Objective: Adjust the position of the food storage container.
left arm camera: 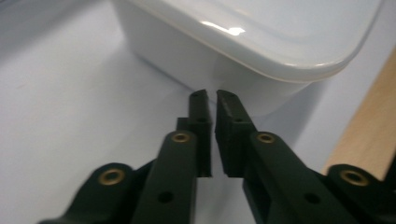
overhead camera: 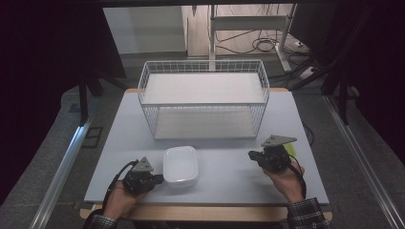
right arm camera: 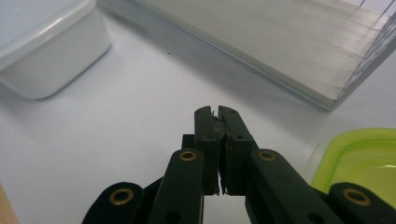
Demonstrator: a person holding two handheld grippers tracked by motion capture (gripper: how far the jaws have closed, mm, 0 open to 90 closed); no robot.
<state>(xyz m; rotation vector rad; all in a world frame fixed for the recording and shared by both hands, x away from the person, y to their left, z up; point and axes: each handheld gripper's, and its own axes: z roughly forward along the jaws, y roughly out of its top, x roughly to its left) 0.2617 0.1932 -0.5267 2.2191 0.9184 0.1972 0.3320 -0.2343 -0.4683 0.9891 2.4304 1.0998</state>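
White tub (overhead camera: 180,164) on pale grey-blue table (overhead camera: 229,176); white wire-grid basket (overhead camera: 204,100) w/ white shelves; lime-green lid (right arm camera: 359,158) (glossy); black grippers w/ brass rivets; plaid cuff (overhead camera: 308,214); tan wood table edge (left arm camera: 369,135).
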